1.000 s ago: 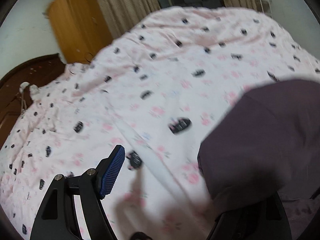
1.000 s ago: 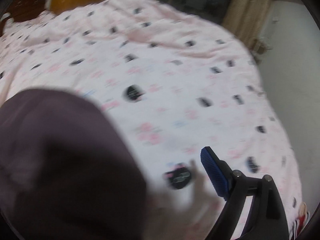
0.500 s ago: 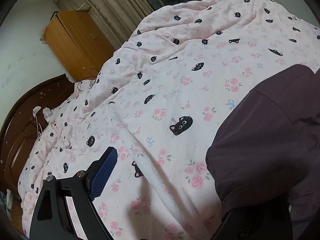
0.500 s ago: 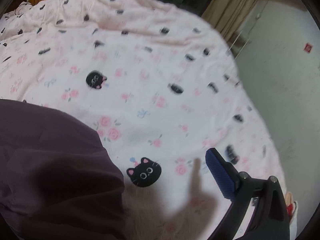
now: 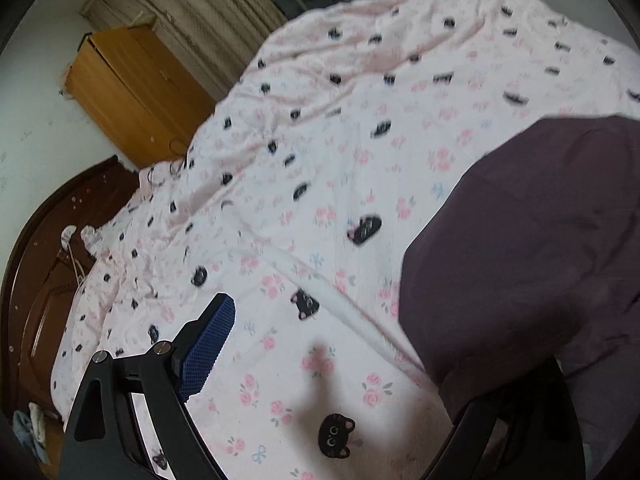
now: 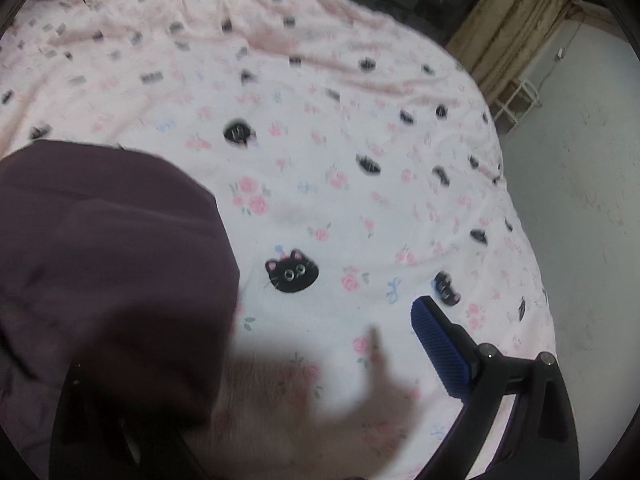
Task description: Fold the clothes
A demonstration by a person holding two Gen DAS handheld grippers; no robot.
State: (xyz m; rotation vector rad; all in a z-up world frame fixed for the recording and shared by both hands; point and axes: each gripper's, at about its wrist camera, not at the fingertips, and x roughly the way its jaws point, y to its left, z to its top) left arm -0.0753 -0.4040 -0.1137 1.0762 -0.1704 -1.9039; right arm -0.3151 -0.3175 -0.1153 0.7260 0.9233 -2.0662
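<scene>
Dark purple cloth garment drapes over left gripper right finger and right gripper left finger; both fingers pairs apart above pink cat-print bed quilt.

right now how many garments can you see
1: a dark purple garment over the pink quilt, on the near side of the bed. Others may lie out of view.

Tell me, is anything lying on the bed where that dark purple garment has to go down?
Nothing visible: the dark purple garment hangs over bare pink cat-print bedspread, and the stretch beside it shows only print and shadows.
</scene>
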